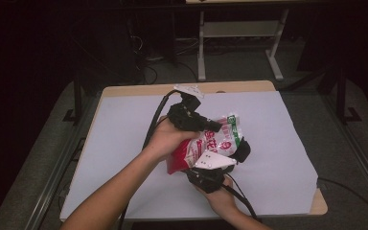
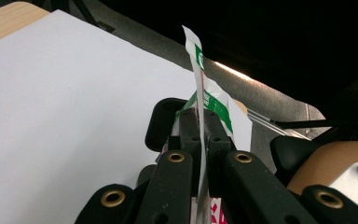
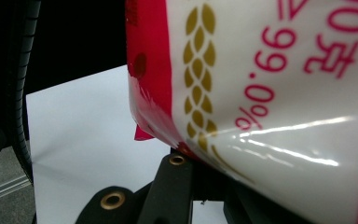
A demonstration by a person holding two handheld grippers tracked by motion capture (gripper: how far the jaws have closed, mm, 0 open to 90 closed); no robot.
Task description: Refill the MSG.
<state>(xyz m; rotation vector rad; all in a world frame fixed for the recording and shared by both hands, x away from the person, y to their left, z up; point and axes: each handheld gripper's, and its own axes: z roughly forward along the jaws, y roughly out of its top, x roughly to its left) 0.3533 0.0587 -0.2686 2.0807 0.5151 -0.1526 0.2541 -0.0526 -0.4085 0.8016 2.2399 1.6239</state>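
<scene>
A red, white and green plastic bag (image 1: 218, 139) is held up above the white-covered table (image 1: 120, 143), between my two grippers. My left gripper (image 1: 214, 126) comes in from the upper left and is shut on the bag's thin green-printed top edge. In the left gripper view, the bag (image 2: 214, 105) stands edge-on, pinched between the jaws of that gripper (image 2: 200, 135). My right gripper (image 1: 203, 165) meets the bag's lower part from below, under its grey plate. In the right gripper view, the bag (image 3: 270, 84) lies across the right gripper (image 3: 200, 179) and hides the jaw tips.
The white sheet leaves a wooden rim (image 1: 187, 87) bare at the far edge. Grey floor surrounds the table, with metal rails at both sides. A white desk frame (image 1: 201, 48) stands beyond it. Cables trail from both grippers toward the near edge.
</scene>
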